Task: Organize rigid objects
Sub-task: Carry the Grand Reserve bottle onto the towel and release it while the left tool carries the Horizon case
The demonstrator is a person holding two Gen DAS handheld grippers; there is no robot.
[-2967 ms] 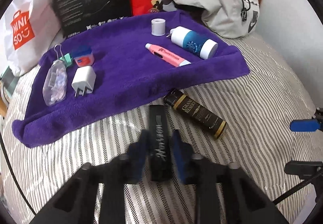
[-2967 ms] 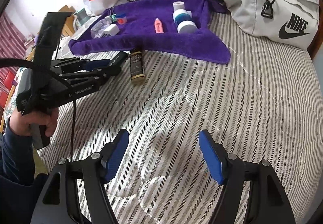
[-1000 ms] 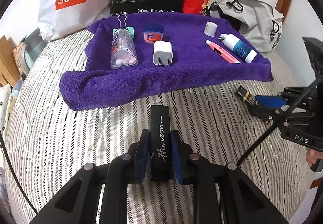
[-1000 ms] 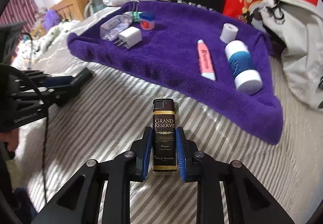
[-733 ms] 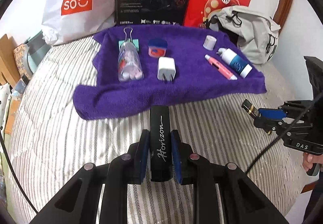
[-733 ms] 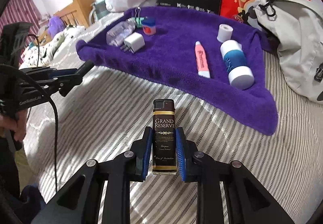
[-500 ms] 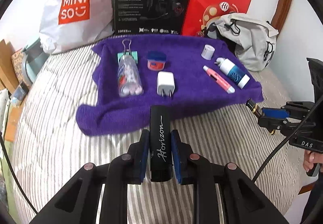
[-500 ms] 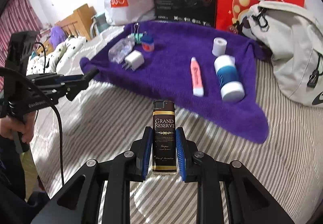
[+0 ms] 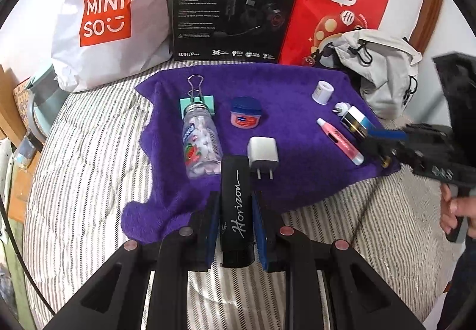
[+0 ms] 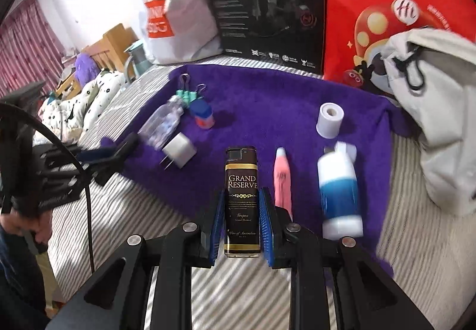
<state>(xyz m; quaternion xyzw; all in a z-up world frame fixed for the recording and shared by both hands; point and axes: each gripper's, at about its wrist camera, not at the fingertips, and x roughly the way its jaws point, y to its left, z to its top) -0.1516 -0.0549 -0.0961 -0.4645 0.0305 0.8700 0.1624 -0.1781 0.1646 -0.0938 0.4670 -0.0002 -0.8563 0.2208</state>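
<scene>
My left gripper [image 9: 235, 220] is shut on a black "Horizon" case [image 9: 236, 211], held above the near edge of the purple towel [image 9: 297, 169]. My right gripper [image 10: 240, 220] is shut on a dark "Grand Reserve" lighter [image 10: 241, 205], held over the towel [image 10: 267, 109] beside a pink tube [image 10: 282, 178]. On the towel lie a clear pill bottle [image 9: 199, 145], a teal binder clip [image 9: 196, 99], a small blue-lidded jar [image 9: 246, 117], a white charger plug [image 9: 263, 153], a white roll [image 9: 322, 92], the pink tube [image 9: 339, 141] and a blue-and-white bottle [image 10: 339, 190].
A white Miniso bag [image 9: 104, 17], a black headset box [image 9: 235, 2] and a red paper bag [image 9: 336, 11] stand behind the towel. A grey backpack [image 9: 383, 71] lies at the right. The striped bedcover [image 9: 77, 181] spreads around. A hand [image 9: 455, 208] holds the right gripper.
Both grippers moved forward with their objects, from over the striped bedcover to over the purple towel. The right one now hangs beside the pink tube.
</scene>
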